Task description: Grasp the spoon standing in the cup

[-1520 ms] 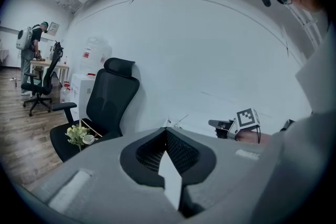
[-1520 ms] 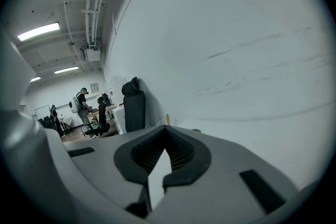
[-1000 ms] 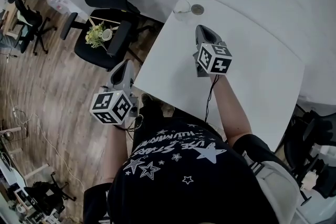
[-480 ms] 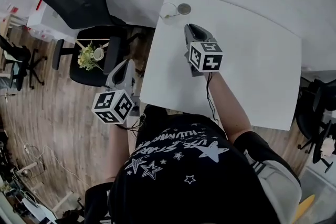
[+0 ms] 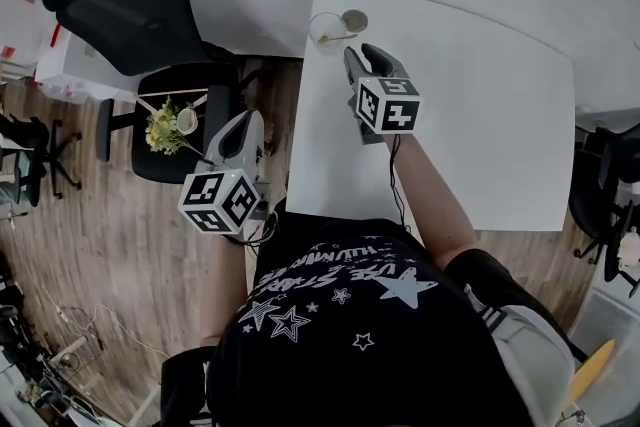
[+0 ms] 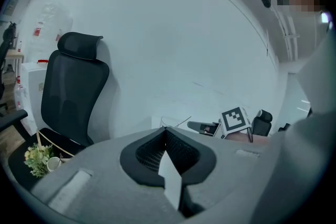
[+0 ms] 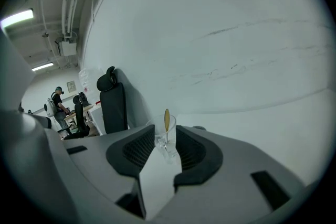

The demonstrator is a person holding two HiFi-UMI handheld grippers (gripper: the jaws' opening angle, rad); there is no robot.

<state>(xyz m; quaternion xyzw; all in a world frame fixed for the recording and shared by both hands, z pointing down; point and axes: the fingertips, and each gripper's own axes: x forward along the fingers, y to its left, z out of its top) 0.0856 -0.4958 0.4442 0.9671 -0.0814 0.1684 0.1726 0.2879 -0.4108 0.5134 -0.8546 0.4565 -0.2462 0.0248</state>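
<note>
You're opening the right gripper (image 5: pixel 362 53), nothing gripped yet, so be lining its gap on the spoon (image 7: pixel 167 119) handle above the glass cup (image 7: pixel 161 140) just ahead.

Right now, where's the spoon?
In the head view the spoon stands in the clear cup at the white table's far left corner, beside a round grey disc; the right gripper, jaws opening with nothing between them, points at it.
</note>
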